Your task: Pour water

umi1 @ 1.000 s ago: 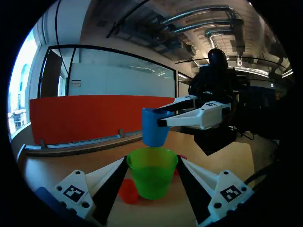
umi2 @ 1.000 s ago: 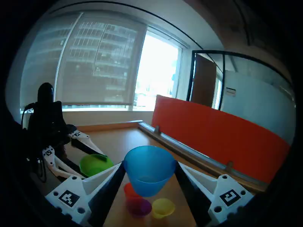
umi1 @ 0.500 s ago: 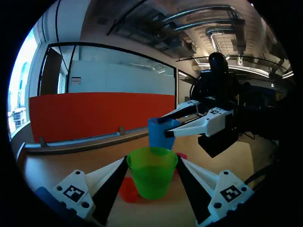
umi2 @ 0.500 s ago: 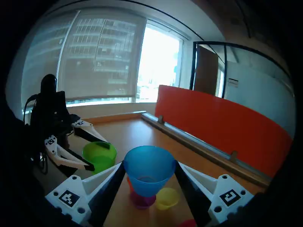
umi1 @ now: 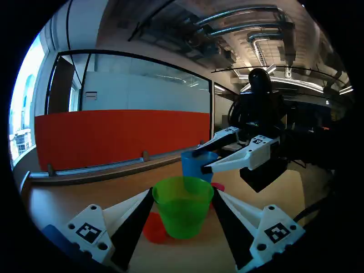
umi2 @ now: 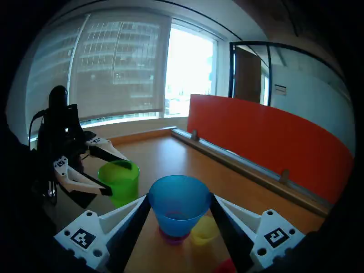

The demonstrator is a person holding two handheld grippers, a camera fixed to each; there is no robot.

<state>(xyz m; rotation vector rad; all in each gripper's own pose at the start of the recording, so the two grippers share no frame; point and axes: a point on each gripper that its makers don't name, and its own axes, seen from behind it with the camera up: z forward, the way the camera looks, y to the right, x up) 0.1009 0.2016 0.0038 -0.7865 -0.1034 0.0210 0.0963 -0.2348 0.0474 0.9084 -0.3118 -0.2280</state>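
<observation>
Right gripper view shows the right claw (umi2: 179, 200) clenched on the blue cup (umi2: 179, 211), one finger pressing on each side of it, and the cup stands upright with its mouth to the camera; I cannot tell if any water is left inside. Just behind it on the desk (umi2: 173, 159) are a purple cup (umi2: 169, 235) and a yellow cup (umi2: 203, 231). Further to the left, the left claw (umi2: 119, 177) is closed around the green cup (umi2: 119, 182), which is held upright, near the blue cup but apart from it. One second ago the blue cup hung above the rim of the green cup; now it has come down and moved aside, so that in the left gripper view it stands behind the green rim and lower than before. In my judgement this means the pouring itself is finished, and the blue cup is going back towards the desk. What remains is probably to set both cups down without spilling.
</observation>
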